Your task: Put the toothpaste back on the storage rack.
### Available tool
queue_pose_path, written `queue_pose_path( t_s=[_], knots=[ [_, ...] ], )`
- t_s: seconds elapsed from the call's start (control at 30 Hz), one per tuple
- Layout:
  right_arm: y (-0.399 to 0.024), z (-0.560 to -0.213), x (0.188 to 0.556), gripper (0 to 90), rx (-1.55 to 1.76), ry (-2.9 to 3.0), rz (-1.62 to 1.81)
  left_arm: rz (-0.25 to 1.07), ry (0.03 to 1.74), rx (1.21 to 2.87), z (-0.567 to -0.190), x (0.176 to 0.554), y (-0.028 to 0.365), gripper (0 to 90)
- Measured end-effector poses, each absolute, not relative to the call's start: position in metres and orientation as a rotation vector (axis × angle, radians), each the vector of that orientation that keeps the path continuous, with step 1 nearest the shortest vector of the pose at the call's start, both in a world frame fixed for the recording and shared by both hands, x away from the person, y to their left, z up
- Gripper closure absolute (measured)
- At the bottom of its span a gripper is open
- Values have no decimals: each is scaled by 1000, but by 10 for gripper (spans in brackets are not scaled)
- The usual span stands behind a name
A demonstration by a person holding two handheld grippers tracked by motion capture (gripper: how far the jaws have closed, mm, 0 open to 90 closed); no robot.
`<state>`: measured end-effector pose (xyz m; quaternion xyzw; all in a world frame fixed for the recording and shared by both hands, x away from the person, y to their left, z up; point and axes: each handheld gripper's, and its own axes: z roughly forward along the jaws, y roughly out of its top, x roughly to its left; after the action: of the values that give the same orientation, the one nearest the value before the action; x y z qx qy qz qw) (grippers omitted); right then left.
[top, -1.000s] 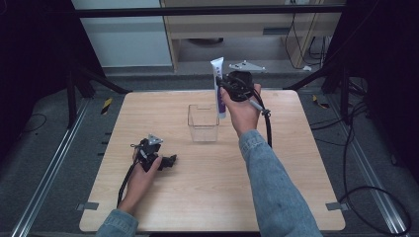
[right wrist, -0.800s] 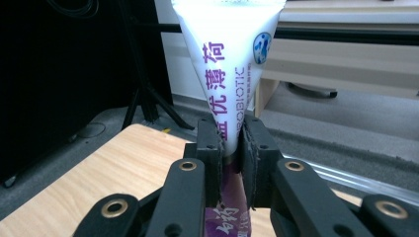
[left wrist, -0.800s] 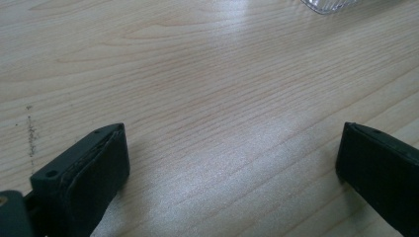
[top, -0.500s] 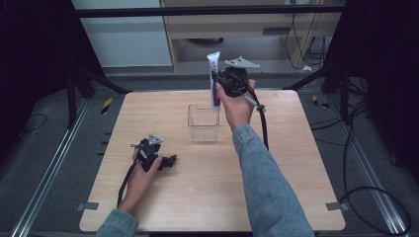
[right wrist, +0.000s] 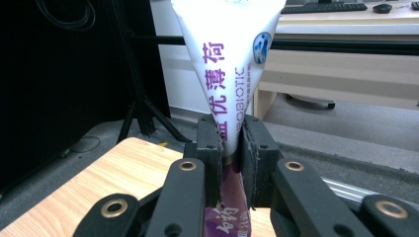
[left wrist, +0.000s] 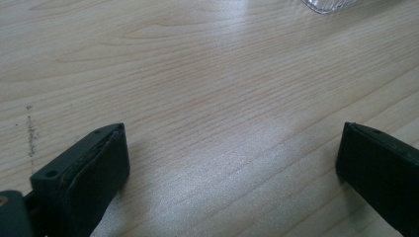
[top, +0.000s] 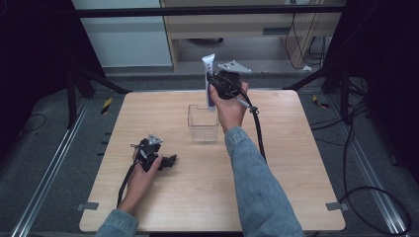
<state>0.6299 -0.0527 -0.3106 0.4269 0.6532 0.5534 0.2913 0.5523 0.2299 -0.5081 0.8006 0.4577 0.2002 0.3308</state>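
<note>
1. Upper centre of the high view: the right gripper (top: 213,80) is clamped on a white-and-purple tube (top: 209,74), held upright, flat crimped end up, above the far rim of the clear container (top: 203,123). In the right gripper view the jaws pinch the tube (right wrist: 228,74) at a narrow part of its body, pads pressed in from both sides.
2. Risk: the tube is soft (it looks like a squeeze tube), so the pinch could let it slide or swing between the pads if the hand tips. Cause would be a grip on a yielding, tapering body.
3. Risk: the lower end catches the container rim on the way down and tips the light box. I cannot tell whether the tube sits squarely over the opening or just behind it.
4. Risk: released from this height, the tube could bounce out or land across the rim.
5. Lower left of the high view: the left gripper (top: 165,161) rests on the table (top: 296,163), jaws spread wide and empty. It stands well apart from the container, so it cannot steady it.
</note>
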Motion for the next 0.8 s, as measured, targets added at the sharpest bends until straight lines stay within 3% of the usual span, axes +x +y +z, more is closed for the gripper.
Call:
queue_pose_path(
  t_s=[0.8],
  knots=[
    [-51, -335, 630, 797, 1138, 1787, 1452, 522, 1199, 2092, -508, 552, 230, 0]
  ],
)
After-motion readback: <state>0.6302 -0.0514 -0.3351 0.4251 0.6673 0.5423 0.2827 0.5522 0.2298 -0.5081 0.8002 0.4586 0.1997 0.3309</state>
